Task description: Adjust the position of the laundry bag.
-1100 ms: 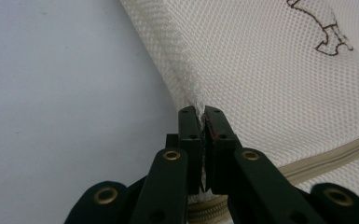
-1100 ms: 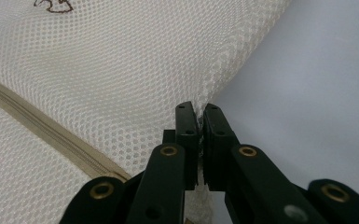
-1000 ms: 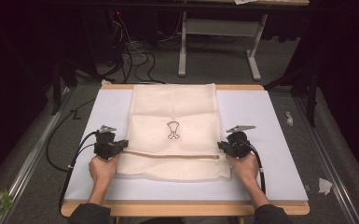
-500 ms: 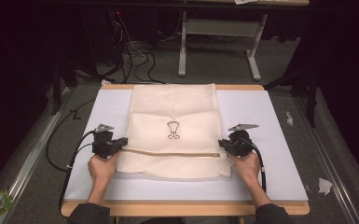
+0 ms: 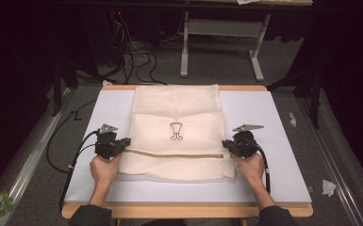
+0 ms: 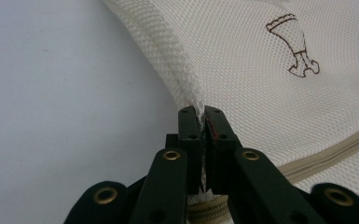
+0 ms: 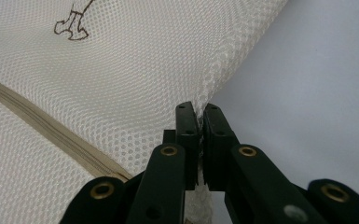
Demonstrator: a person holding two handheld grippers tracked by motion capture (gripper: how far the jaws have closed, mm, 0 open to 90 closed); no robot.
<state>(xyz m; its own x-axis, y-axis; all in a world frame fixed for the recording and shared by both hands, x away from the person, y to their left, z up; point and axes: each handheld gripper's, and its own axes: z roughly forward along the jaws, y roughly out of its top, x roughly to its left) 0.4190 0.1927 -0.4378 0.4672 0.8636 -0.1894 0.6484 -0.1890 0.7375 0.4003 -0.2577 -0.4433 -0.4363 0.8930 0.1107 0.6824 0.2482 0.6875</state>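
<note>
mesh bag (image 5: 177, 122): brown emblem (image 5: 176, 131), no writing | left gripper (image 5: 122, 142), right gripper (image 5: 226, 145): pinching bag's side edges | white table (image 5: 273, 117), grey floor

No visible change across the three high-view moments

Nothing shifts: the mesh bag (image 5: 177, 132), left gripper (image 5: 122, 143) and right gripper (image 5: 228, 146) sit exactly where the earlier pictures place them.

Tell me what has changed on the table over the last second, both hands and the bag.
Nothing visibly changed. The left gripper stays clamped on the left edge of the mesh laundry bag, the right gripper on its right edge, both beside the zipper. Neither hand moved, and the bag lies flat on the white table mat as before.
</note>
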